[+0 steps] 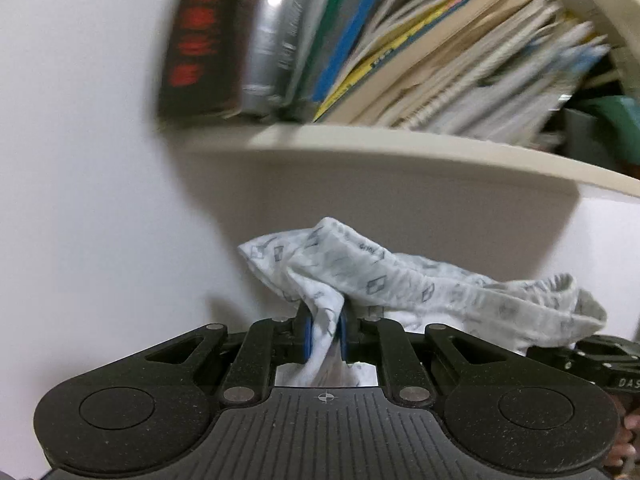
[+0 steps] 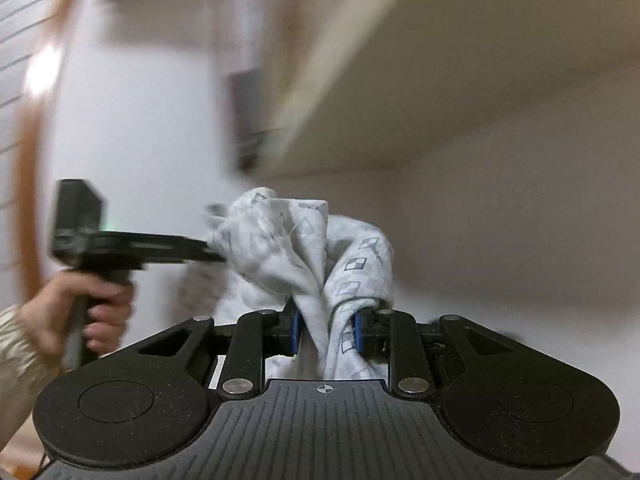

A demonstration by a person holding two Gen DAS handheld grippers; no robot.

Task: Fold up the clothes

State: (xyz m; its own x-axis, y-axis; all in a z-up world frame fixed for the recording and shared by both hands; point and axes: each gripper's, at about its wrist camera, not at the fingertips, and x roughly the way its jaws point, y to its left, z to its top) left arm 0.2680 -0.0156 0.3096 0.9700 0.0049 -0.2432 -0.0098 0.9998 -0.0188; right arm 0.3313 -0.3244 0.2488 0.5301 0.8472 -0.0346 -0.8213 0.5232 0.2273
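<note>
Both tools up in the air w/ 1 garment strung between them, no table in sight. Left tool (image 1: 324, 330) clenched on a bunched fold of the cloth (image 1: 400, 280); blue pads (image 1: 307, 334) pinch it thin, fabric spilling up over the fingertips and trailing down behind them. Right tool (image 2: 327, 330) likewise clamped on a thicker wad of the same cloth (image 2: 304, 240), which mushrooms above the jaws in soft lumps.

Cloth: white, thin, crinkly weave, printed w/ small grey-blue diamonds and squares; a hemmed or ribbed band shows along the edge sagging toward the right in the left wrist view.

Tool bodies: matte black plastic, grainy, ribbed centre plate, round caps each side, metal pivot pins.

From the right wrist view, a hand (image 2: 92, 312) in a pale shiny sleeve (image 2: 16, 356) grips the handle of the left tool, its nose buried in the cloth's left side.

Room: plain white wall straight ahead, smooth. A cream shelf (image 1: 400, 152) juts out above the cloth, w/ leaning books (image 1: 360, 40) & spiral notebooks packed on it, blurred. Shelf underside hangs close over the right tool; open air to the left of the shelf end and below it.
</note>
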